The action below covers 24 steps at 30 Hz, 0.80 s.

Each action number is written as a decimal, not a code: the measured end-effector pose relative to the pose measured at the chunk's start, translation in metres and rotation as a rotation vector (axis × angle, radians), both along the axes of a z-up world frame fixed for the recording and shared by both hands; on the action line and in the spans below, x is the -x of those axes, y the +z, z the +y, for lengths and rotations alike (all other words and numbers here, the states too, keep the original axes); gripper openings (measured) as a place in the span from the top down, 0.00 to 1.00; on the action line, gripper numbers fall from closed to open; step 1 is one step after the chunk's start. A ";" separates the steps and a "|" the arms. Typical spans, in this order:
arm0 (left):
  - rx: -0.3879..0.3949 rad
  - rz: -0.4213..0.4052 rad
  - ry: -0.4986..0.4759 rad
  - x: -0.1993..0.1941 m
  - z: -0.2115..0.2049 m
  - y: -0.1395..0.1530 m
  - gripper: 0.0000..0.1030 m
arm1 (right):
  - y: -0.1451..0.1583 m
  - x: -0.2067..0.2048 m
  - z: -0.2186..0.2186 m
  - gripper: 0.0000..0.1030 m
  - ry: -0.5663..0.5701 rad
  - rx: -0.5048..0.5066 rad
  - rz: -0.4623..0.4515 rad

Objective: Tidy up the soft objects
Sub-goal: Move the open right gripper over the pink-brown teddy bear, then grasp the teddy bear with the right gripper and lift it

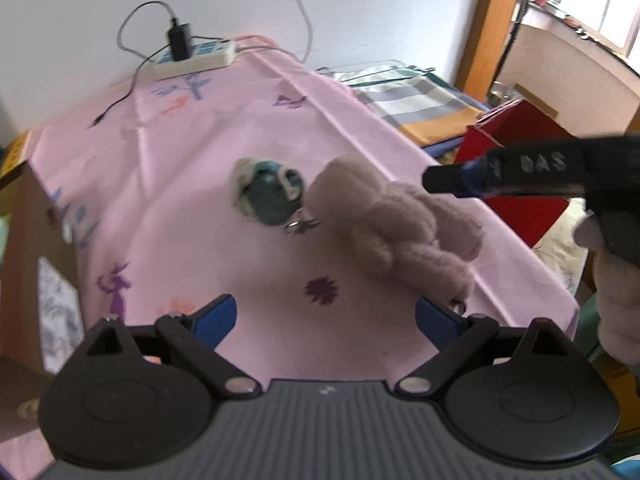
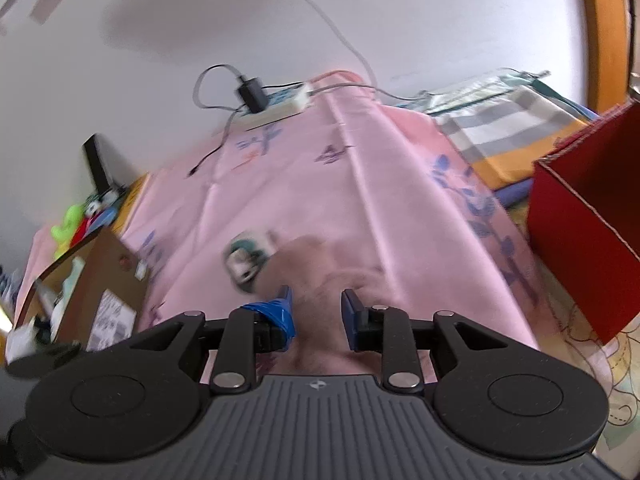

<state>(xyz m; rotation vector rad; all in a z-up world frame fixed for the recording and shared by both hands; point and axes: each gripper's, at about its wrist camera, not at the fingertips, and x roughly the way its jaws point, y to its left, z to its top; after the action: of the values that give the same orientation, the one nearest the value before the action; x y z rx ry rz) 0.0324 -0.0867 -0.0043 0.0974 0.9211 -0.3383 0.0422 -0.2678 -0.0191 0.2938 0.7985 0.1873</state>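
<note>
Two soft toys lying side by side on pink cloth (image 1: pixel 248 128): fuzzy mauve plush (image 1: pixel 396 220) at about 1 o'clock from left gripper (image 1: pixel 326 316), teal-and-white plush keychain (image 1: pixel 268 196) at about 11 o'clock, nearly touching. Left gripper spread wide, holding nothing, hovering short of both. Right gripper (image 2: pixel 316 312) narrower but still parted, blue pads either side of blurred mauve plush; contact impossible to judge. Mauve toy woolly, lumpy; teal one round with metal ring. Red box (image 1: pixel 516 168) at 2 o'clock, power strip (image 1: pixel 192 60) at far 11 o'clock.
</note>
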 end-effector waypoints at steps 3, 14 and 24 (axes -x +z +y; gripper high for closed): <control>0.024 0.014 -0.023 -0.009 -0.006 -0.005 0.07 | -0.004 -0.016 -0.011 0.91 -0.010 -0.029 0.031; 0.102 0.070 -0.037 -0.047 -0.023 -0.019 0.05 | -0.034 -0.062 -0.031 0.90 -0.039 -0.096 0.164; 0.129 0.141 -0.059 -0.068 -0.032 -0.033 0.05 | -0.044 -0.068 -0.039 0.87 0.025 -0.193 0.246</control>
<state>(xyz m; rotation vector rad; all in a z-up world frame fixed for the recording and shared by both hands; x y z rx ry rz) 0.1008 -0.1183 -0.0371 -0.0184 1.0348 -0.4635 0.1105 -0.3064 -0.0635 0.4960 1.0298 0.2554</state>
